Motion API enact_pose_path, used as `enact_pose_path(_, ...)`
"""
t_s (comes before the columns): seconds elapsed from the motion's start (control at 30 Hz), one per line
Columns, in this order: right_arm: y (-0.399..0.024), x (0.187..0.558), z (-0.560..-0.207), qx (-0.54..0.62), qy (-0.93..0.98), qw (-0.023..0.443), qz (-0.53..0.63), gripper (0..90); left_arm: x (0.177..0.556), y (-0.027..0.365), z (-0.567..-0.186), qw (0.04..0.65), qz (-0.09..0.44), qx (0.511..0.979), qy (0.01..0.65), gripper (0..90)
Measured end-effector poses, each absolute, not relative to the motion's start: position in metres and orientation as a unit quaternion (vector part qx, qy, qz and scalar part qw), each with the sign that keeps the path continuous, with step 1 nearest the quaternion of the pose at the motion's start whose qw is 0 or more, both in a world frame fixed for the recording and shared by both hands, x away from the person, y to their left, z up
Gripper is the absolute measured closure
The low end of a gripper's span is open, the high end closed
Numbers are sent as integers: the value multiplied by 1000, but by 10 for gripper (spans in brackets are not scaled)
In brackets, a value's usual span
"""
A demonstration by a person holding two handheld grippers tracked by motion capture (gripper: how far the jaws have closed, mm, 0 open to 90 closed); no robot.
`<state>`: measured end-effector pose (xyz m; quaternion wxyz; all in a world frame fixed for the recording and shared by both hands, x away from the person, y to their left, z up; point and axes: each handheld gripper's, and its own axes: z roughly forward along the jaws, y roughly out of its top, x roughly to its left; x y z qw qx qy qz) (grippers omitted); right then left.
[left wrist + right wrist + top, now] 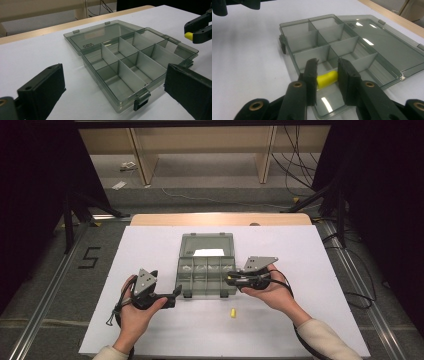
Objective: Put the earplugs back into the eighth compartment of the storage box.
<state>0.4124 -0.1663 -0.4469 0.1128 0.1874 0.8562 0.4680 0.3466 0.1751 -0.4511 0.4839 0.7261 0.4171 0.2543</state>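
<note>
So the right gripper (327,75) has a yellow plug (327,79) pinched between its jaws, which sit fairly narrow around it. It's hanging right over the near-corner compartment of the box (312,53), a smoky clear organizer with its lid (384,47) flipped flat open on the far side of the tongs. From the left gripper view you can spot the same plug (188,36) poking out of the right gripper (193,33) above the box's (130,75) far right edge.

The left gripper (112,92) is spread wide with nothing in it, jaws pointed at the box's front corner, where a black latch (140,103) sits just ahead of them.

In the high view the left gripper (176,292) is just left of the box (206,272) and the right gripper (229,280) is at its right front corner. A second plug (232,312) lies on the white table (150,250), near the right hand (267,292) and just toward the person from it.
</note>
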Motion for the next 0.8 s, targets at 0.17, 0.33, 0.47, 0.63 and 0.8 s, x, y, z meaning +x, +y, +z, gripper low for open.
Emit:
enact_pose_path(0.17,-166,414,-447,189,856,113,468,707,347,175,-451,484,254,726,417,27)
enact_pose_path(0.33,-166,415,-448,191,856,114,466,706,346,175,-451,485,254,726,417,26)
enact_pose_path(0.47,-164,416,-450,191,858,112,464,705,347,175,-451,484,254,725,417,26)
enact_pose_path(0.63,-163,417,-452,191,859,114,462,704,347,175,-451,485,254,724,418,26)
enact_pose_path(0.8,-164,419,-453,195,859,113,460,699,347,175,-451,485,255,726,417,27)
